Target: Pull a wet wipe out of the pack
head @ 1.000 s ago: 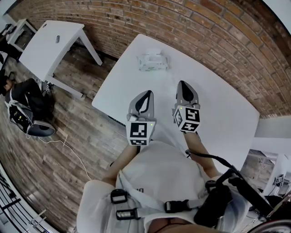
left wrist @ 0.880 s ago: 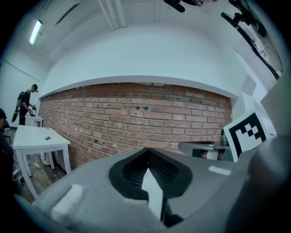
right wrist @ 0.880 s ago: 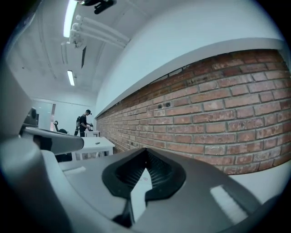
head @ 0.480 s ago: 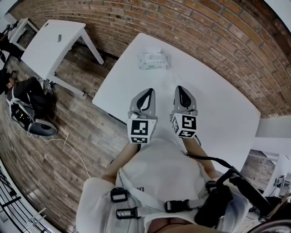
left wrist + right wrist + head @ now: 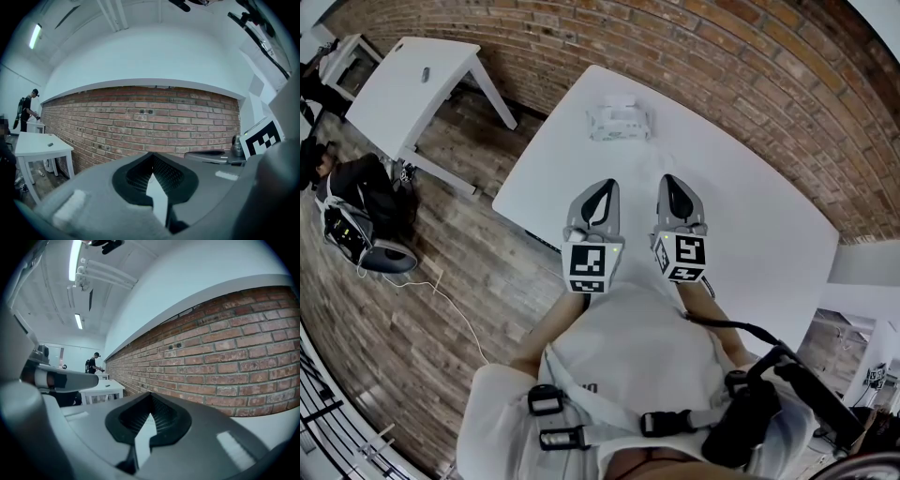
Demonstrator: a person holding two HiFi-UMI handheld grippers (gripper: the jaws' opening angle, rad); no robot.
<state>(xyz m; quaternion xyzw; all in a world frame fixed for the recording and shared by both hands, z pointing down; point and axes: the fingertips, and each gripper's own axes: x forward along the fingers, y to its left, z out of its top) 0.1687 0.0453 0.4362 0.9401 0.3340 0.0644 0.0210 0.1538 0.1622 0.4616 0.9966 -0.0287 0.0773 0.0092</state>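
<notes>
Holds both grippers low over the near part of the white table point(image 5: 750, 206), side by side, each pointing toward the table's far edge. Shows the left gripper point(image 5: 605, 190) with its jaws pressed together at the tips and nothing between them, only bare table top visible through the dark opening behind the tips. Shows the right gripper point(image 5: 673, 181) fully closed and empty in the same way, just beside the left one and a little nearer the table's middle. Finds the wet wipe pack point(image 5: 619, 123) lying flat close to the table's far edge, well apart from both grippers and untouched. Backs the table's far side with a brick wall point(image 5: 750, 66). Places a smaller white table point(image 5: 412, 84) off the table's left side, on the wooden floor point(image 5: 459, 281), and a dark backpack point(image 5: 356, 225) farther out on that same side.
</notes>
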